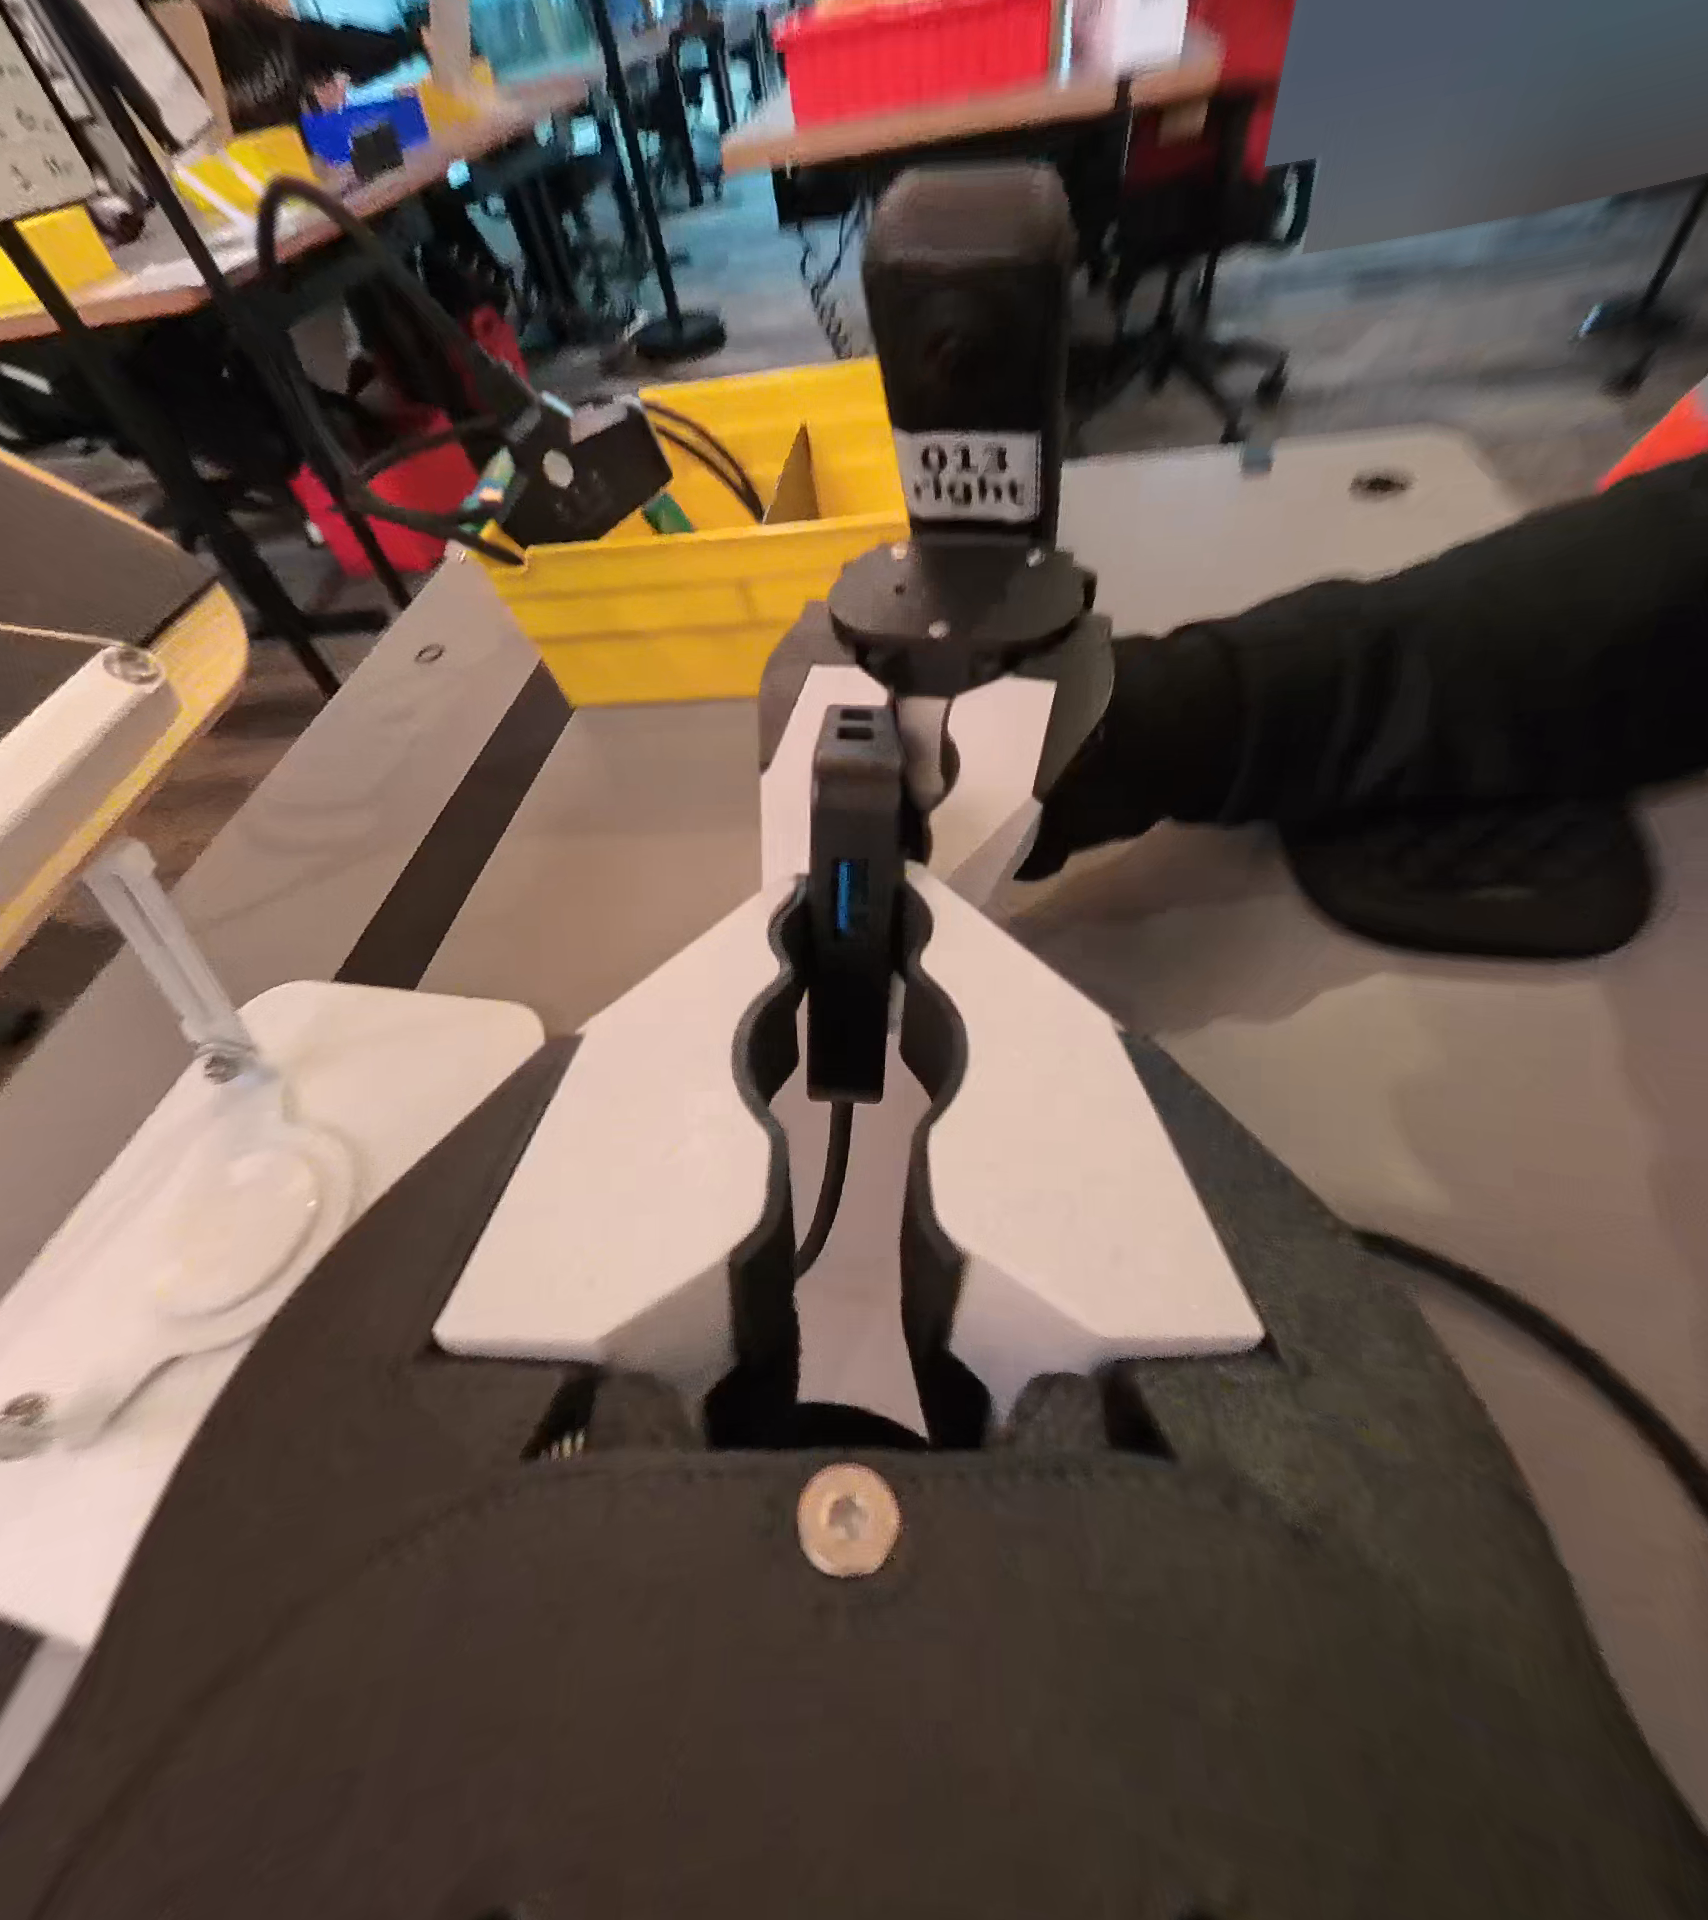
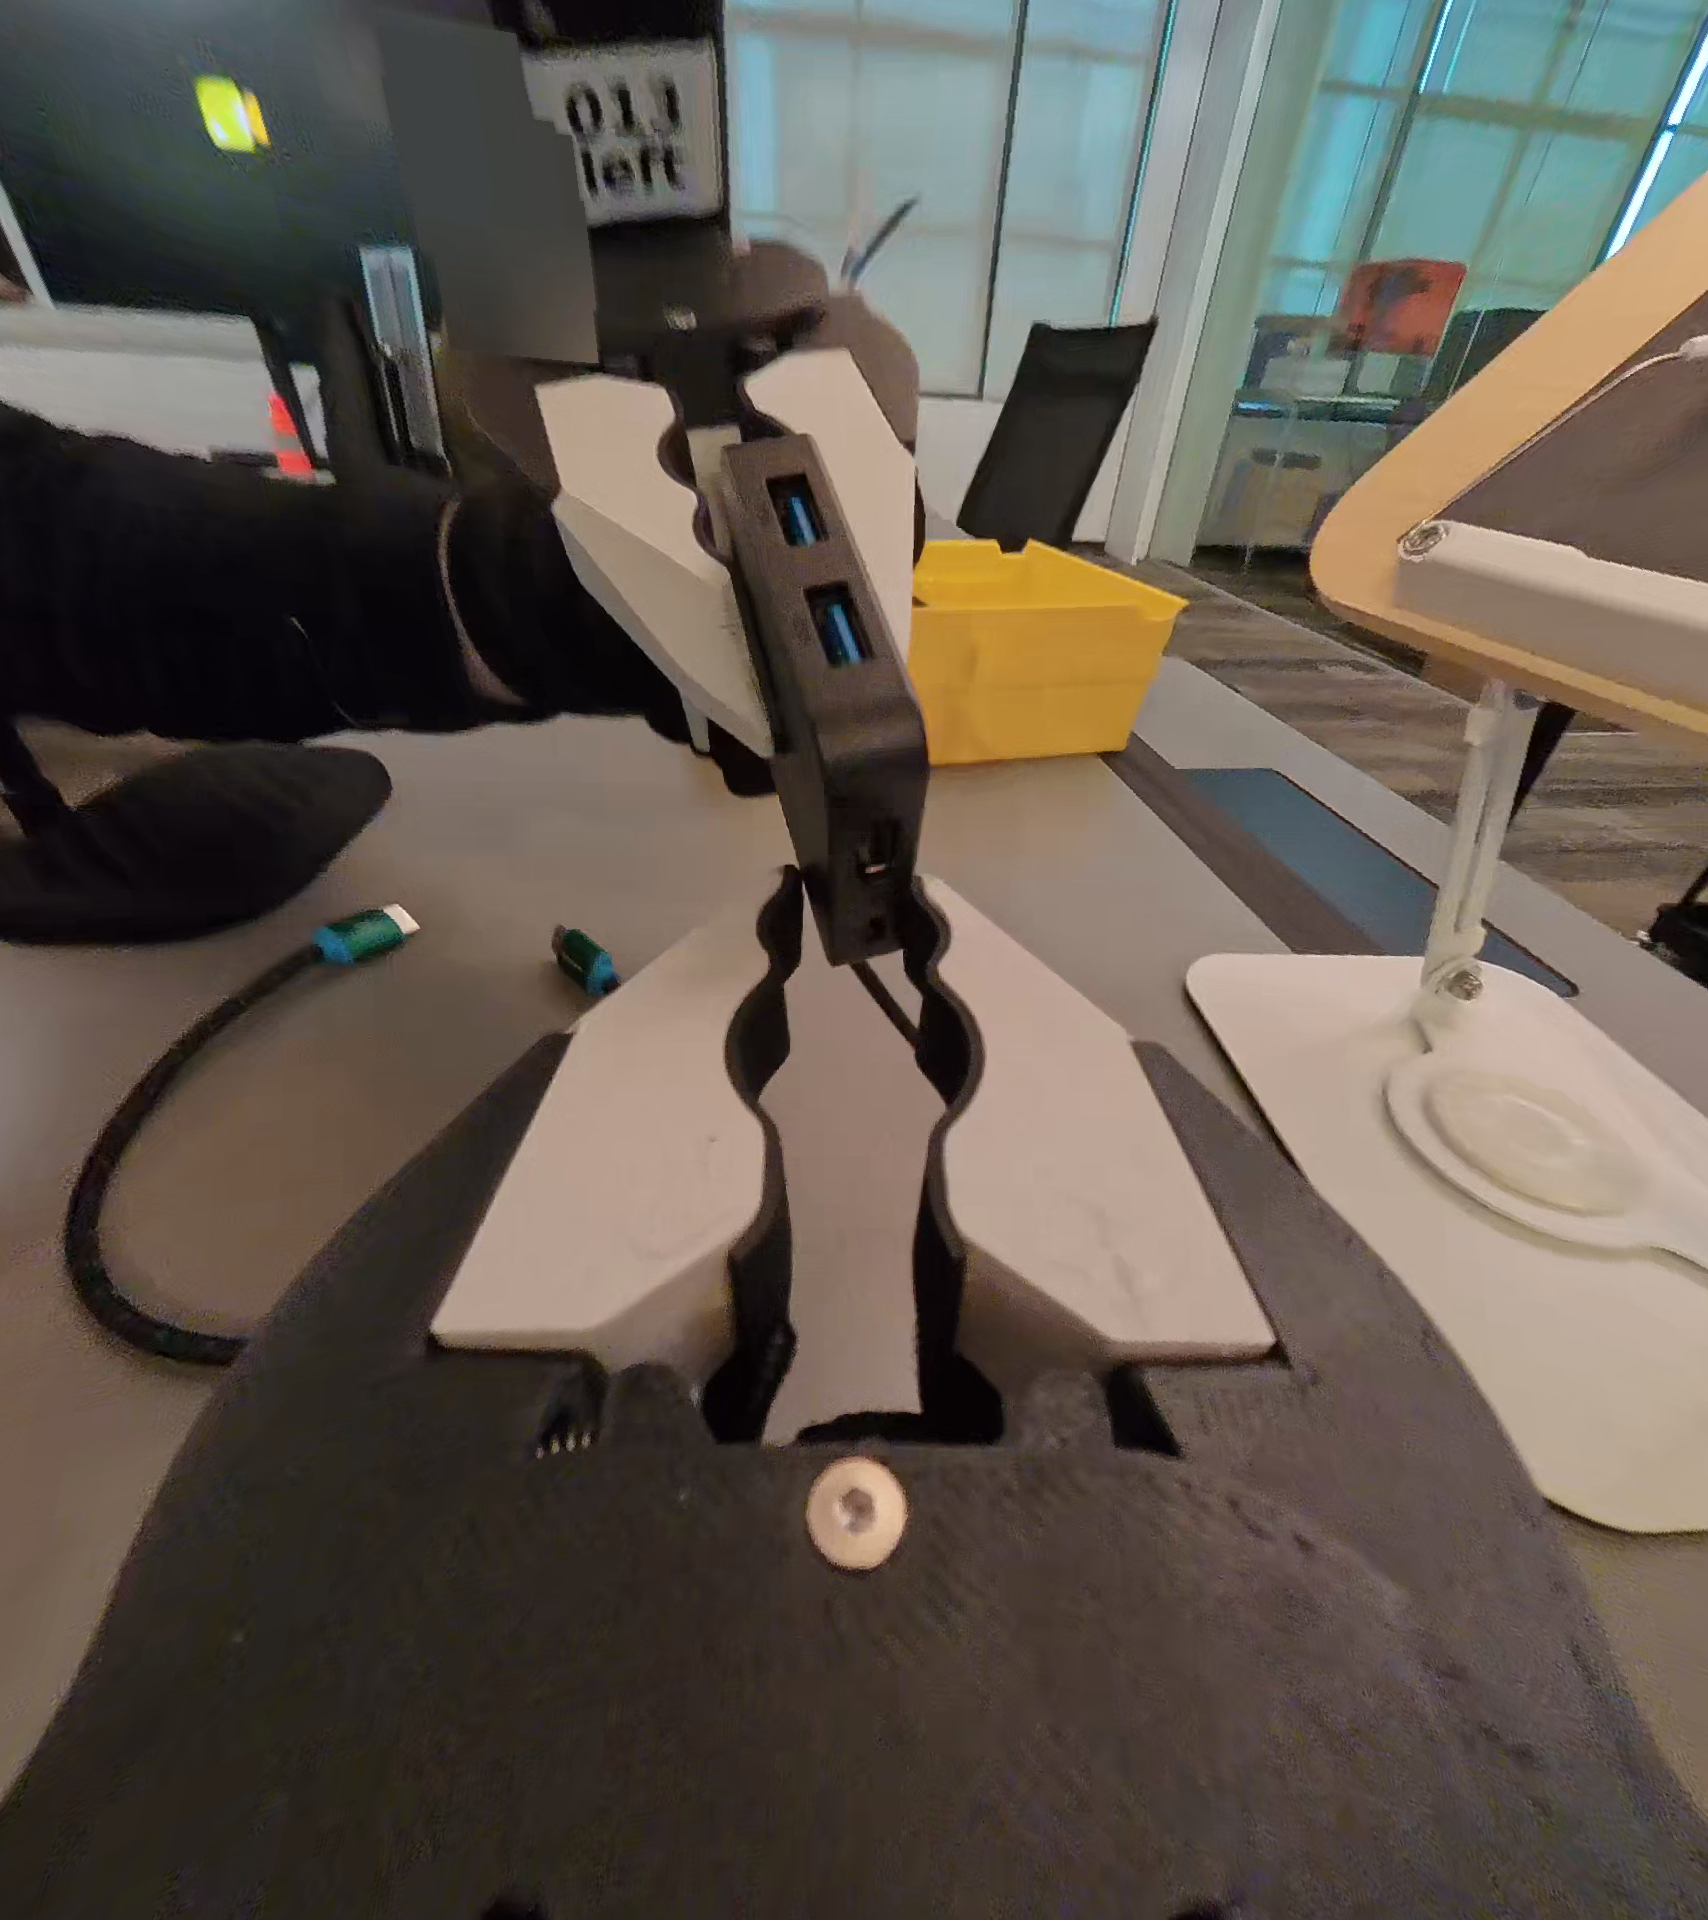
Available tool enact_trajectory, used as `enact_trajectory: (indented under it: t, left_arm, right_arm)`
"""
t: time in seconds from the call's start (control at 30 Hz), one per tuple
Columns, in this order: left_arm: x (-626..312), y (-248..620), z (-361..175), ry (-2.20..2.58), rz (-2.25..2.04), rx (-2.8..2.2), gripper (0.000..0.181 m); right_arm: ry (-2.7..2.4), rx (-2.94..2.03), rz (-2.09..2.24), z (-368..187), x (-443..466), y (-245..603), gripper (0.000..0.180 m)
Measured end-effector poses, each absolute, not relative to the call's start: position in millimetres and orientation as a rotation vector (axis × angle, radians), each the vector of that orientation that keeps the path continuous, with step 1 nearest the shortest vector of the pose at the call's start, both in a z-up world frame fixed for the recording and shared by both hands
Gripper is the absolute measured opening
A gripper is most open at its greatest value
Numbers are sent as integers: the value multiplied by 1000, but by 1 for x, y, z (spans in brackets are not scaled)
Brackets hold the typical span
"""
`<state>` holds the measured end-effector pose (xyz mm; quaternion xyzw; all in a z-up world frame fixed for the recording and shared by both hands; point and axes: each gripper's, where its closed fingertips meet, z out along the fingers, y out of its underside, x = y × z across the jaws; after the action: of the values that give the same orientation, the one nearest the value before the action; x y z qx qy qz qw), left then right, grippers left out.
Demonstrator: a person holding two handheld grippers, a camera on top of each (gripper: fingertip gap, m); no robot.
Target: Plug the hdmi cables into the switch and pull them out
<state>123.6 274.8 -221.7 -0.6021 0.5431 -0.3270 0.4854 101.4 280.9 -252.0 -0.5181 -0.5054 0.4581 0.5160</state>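
Note:
The black switch (image 1: 852, 821) is a slim box with blue ports along one edge, held up above the grey table (image 1: 1452, 1143). My left gripper (image 1: 850, 904) is shut on its cabled end. My right gripper (image 2: 855, 894) is closed around the opposite end, where small ports face its camera. The switch (image 2: 829, 707) tilts up and away toward the left gripper (image 2: 725, 582). The right gripper (image 1: 871, 790) shows straight ahead in the left wrist view. Two green-tipped cable plugs (image 2: 367, 933) (image 2: 585, 958) lie loose on the table, the first on a black braided cable (image 2: 102, 1195).
A yellow bin (image 2: 1037, 665) stands at the table's far edge. A white stand base (image 2: 1452, 1247) with a tilted board sits right of my right gripper. Black-sleeved arms (image 1: 1452, 675) (image 2: 154, 582) reach in. A dark round pad (image 1: 1473, 883) lies beneath the arm. Less than 4 cm separates the two grippers' tips.

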Motion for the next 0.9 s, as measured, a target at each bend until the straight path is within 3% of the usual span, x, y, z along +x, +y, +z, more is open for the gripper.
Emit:
enact_trajectory:
  t: [0.23,0.33,0.5,0.6,0.73,0.9]
  left_arm:
    - [117,279,-230,1256,-912,-1505,19]
    - [109,291,-234,1269,-793,-1559,36]
    - [106,294,-239,1421,-441,-1550,46]
    - [108,291,-249,1560,-196,-1550,43]
    - [105,294,-280,1707,81,-1595,26]
    - [107,291,-283,1694,10,-1610,12]
  right_arm:
    - [-1266,-1277,1003,-262,101,283,12]
    - [-1297,-1291,901,-267,102,288,12]
    - [-1375,-1341,749,-286,99,292,12]
    - [-1408,-1350,688,-292,97,293,12]
    - [-1460,-1367,560,-302,97,297,12]
    - [-1438,-1333,502,-296,100,302,15]
